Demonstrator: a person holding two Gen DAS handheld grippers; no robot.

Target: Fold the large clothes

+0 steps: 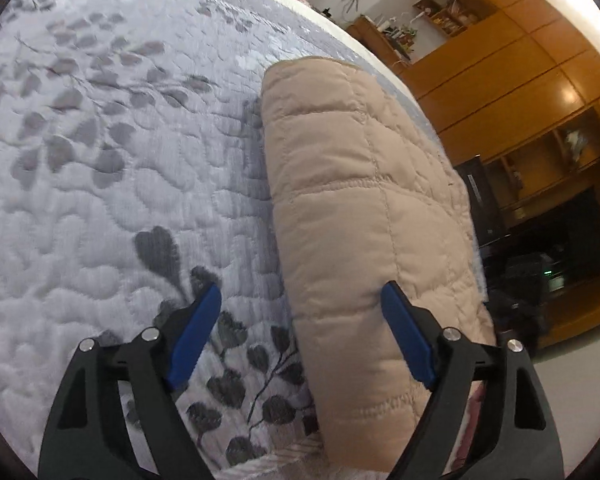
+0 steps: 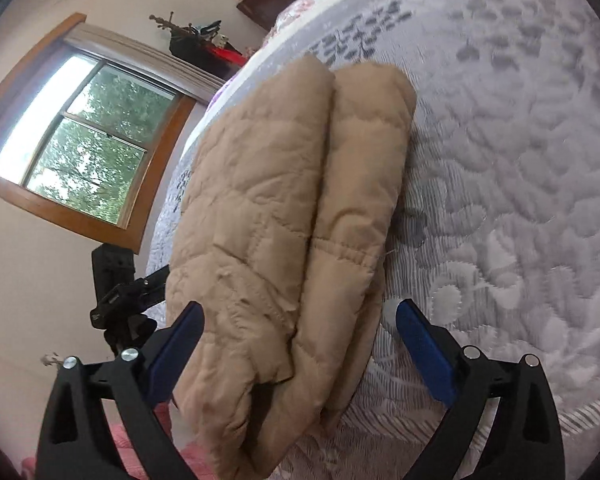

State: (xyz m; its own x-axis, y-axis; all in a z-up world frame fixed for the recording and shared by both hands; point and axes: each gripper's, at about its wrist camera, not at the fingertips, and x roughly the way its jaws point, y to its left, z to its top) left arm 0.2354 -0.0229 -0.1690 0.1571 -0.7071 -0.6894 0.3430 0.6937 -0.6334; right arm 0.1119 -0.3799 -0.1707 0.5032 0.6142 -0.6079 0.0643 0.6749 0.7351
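Beige quilted jacket (image 2: 284,208) lay folded into a thick bundle on the bed (image 1: 100,184), near its edge, on a grey-white quilted cover w/ dark leaf print. Left claw (image 1: 302,316) was wide open, nothing gripped: right blue pad over the jacket's near end, left pad over bare cover. Right claw (image 2: 300,324) also spread wide, jacket's near end between the pads but not pinched. Wooden cabinets (image 1: 520,80) stood past the bed; window (image 2: 80,136) on the other side.
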